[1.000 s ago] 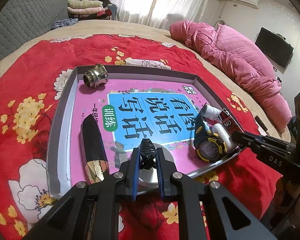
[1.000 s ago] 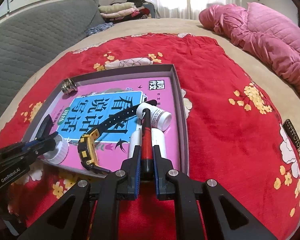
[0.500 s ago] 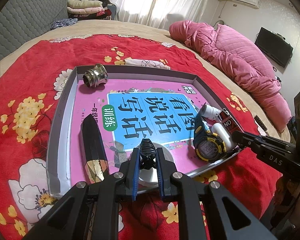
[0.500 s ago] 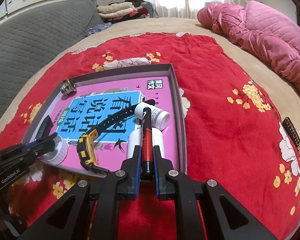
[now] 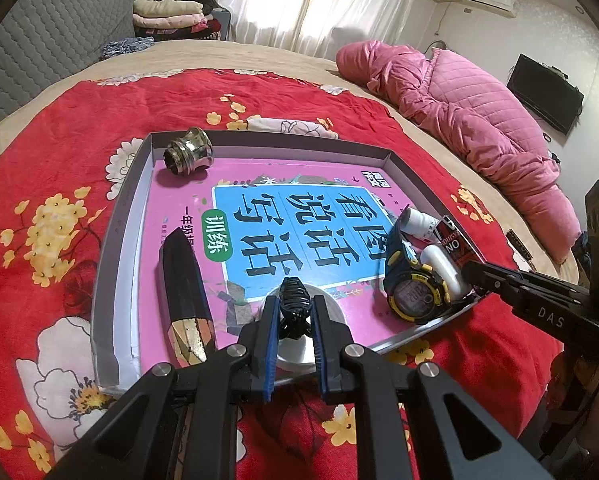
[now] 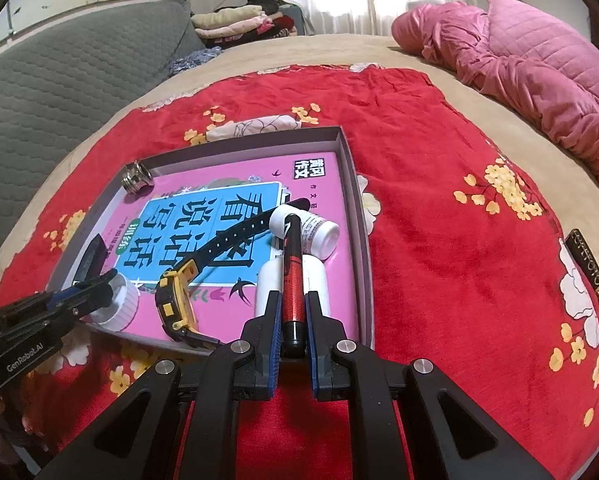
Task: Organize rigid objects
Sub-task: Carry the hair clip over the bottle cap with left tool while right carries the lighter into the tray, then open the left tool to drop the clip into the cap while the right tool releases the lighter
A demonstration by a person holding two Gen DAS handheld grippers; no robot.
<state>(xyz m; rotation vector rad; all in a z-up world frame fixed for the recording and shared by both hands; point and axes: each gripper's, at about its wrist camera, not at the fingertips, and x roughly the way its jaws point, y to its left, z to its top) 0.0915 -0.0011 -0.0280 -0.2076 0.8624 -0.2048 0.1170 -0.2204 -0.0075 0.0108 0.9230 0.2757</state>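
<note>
Left wrist view: my left gripper (image 5: 294, 316) is clamped on a black hair clip (image 5: 295, 307), poised over a white lid (image 5: 299, 354) near the front edge of the grey tray (image 5: 117, 232). The tray sits on a red floral blanket (image 5: 39, 208) and its floor is covered by a pink book (image 5: 283, 216). On the book I see a metal fitting (image 5: 189, 155) in the far left corner, a black and gold bar (image 5: 185, 292) along the left side, and a yellow and black watch (image 5: 413, 296) to the right. Just beyond the watch lie a white bottle (image 5: 417, 222) and a white tube (image 5: 445, 272), with a small black box marked "NO" (image 5: 457, 246) beside them.

Right wrist view: my right gripper (image 6: 293, 320) has its jaws narrow, gripping a red and black pen (image 6: 293, 280) by its near end. The pen points away from me, lying across the tube (image 6: 319, 276) with its far tip at the bottle (image 6: 321, 232). The watch (image 6: 175, 300) lies left of it, strap stretched over the book (image 6: 219, 216). My left gripper (image 6: 99, 286) shows at the lid (image 6: 123, 300). A pink quilt (image 6: 519, 64) lies at the far right.
</note>
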